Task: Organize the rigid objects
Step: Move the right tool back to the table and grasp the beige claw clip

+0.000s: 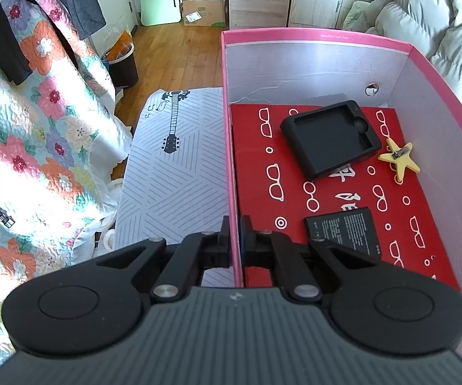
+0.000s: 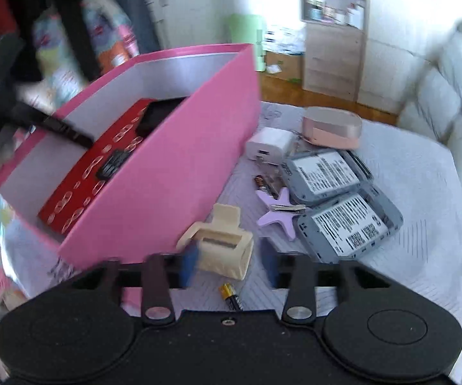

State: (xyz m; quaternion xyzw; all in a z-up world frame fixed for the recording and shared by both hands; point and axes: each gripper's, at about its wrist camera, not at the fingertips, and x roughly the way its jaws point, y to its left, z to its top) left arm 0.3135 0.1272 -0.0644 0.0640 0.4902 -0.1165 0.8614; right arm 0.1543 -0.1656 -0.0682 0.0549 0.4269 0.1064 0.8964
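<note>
My left gripper [image 1: 235, 234] is shut on the left wall of a pink box [image 1: 229, 147]. Inside on a red liner lie a black case [image 1: 330, 138], a yellow star clip [image 1: 399, 158] and a black battery [image 1: 346, 232]. In the right wrist view the box [image 2: 166, 173] is tilted, with the left gripper at its far wall. My right gripper [image 2: 231, 268] is open, its jaws either side of a cream hair claw [image 2: 221, 243] on the table. Nearby lie a purple star clip [image 2: 279, 211], two grey devices [image 2: 343, 205] and an AA battery [image 2: 231, 298].
A white charger [image 2: 269, 144], a pink round case [image 2: 330, 126] and a small dark item [image 2: 264, 184] lie on the grey cloth. A floral quilt [image 1: 38, 128] hangs at the left. A bin [image 1: 122, 64] stands on the wood floor.
</note>
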